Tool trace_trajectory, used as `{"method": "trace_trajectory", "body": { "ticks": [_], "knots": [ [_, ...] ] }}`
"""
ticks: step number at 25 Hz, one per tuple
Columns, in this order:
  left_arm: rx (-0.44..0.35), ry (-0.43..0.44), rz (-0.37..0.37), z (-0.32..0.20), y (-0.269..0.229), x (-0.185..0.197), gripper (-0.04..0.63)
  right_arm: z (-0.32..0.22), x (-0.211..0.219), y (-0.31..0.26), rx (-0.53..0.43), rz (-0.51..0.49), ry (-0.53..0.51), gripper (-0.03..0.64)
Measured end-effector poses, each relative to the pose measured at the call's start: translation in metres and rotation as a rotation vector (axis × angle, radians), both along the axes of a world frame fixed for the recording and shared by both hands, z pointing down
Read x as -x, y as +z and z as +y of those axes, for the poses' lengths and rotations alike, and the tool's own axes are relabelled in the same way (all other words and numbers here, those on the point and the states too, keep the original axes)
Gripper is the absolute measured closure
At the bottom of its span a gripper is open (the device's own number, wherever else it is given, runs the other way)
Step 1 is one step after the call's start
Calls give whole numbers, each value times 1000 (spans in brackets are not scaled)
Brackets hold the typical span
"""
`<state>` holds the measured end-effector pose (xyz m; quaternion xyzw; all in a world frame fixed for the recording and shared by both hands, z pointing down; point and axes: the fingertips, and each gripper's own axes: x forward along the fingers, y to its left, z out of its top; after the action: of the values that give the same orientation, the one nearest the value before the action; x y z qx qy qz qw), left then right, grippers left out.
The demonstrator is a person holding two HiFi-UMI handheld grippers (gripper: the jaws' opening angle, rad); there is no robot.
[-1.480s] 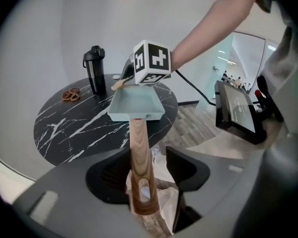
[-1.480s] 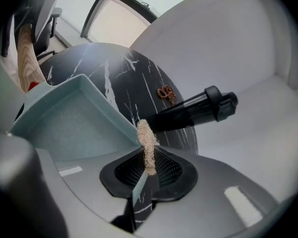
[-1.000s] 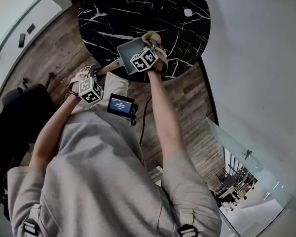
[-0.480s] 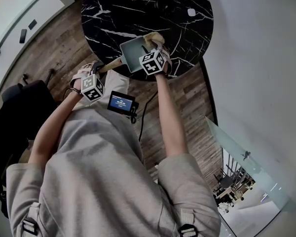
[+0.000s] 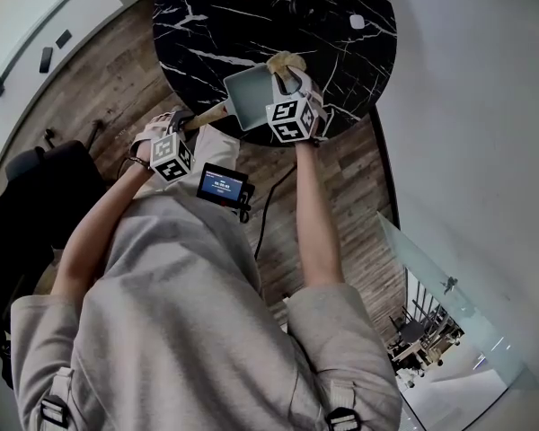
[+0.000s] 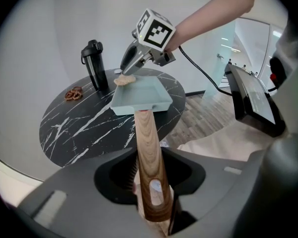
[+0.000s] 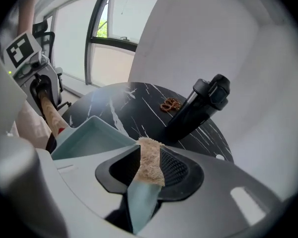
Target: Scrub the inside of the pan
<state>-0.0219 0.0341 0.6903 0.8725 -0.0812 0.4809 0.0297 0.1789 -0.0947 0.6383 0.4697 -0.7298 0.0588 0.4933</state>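
Observation:
A pale blue square pan sits near the front edge of the round black marble table. Its wooden handle runs back between the jaws of my left gripper, which is shut on it. My right gripper hovers over the pan's far right corner, and its jaws are closing on a tan-and-blue sponge standing between them. In the left gripper view the sponge touches the pan's far rim under the right gripper. In the right gripper view the pan lies to the lower left.
A black bottle stands at the table's far side with a brown pretzel-shaped piece beside it. A small white item lies at the table's right. A small screen hangs at the person's chest. A dark chair is at the left.
My right gripper has shifted a little to the right along the pan's far rim with the sponge. The left gripper keeps its hold on the handle.

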Motion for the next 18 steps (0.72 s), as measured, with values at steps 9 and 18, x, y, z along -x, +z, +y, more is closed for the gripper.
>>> {"method": "trace_trajectory", "body": {
  "ticks": [9,18],
  "knots": [
    [-5,-13,3,0,0,1,468,-8,-26,50,128,164,43,554],
    [-22,-15,-5,-2,2,-1,469,-9,-19,69,150,152,99,584]
  ]
}}
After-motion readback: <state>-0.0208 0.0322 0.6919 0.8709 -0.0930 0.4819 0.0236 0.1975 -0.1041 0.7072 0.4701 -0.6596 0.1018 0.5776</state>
